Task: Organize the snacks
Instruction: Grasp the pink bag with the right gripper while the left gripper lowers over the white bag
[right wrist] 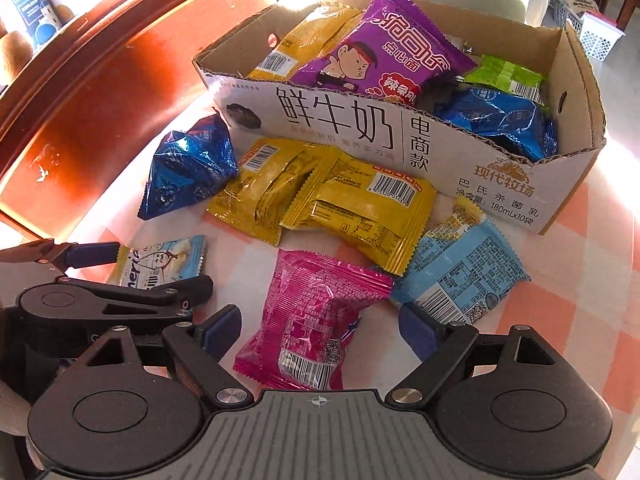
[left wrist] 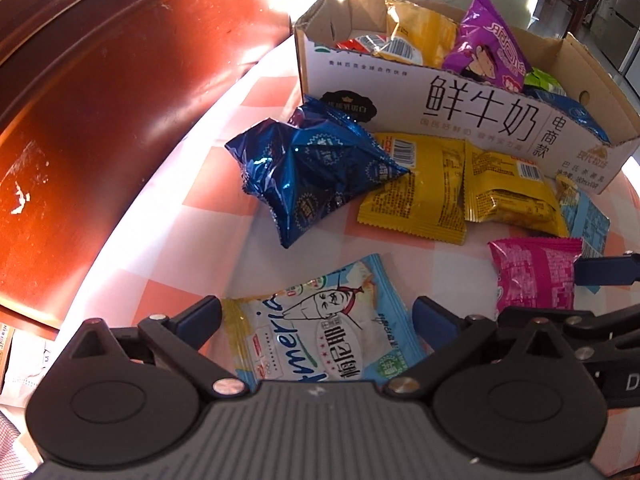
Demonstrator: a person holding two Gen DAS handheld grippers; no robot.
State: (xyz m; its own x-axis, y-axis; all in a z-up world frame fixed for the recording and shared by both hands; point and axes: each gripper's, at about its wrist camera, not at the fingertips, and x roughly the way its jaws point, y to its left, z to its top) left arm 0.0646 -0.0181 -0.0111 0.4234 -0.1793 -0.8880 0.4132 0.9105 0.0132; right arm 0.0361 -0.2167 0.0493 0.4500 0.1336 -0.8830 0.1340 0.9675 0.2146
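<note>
A cardboard milk box (left wrist: 460,120) (right wrist: 400,136) stands on the checkered cloth and holds several snack packs, among them a purple one (left wrist: 490,46) (right wrist: 380,56). My left gripper (left wrist: 316,314) is open, its jaws either side of a light blue and white pack (left wrist: 324,320) (right wrist: 160,264) lying on the cloth. My right gripper (right wrist: 320,328) is open, its jaws either side of a pink pack (right wrist: 312,320) (left wrist: 536,276). Loose in front of the box lie a dark blue foil pack (left wrist: 312,172) (right wrist: 188,168), two yellow packs (left wrist: 420,200) (right wrist: 360,212) and a light blue pack (right wrist: 464,268).
The table's red-brown wooden edge (left wrist: 100,120) curves along the left, with the cloth's edge beside it. The right gripper's finger (left wrist: 604,270) shows at the right of the left wrist view; the left gripper's finger (right wrist: 92,254) shows at the left of the right wrist view.
</note>
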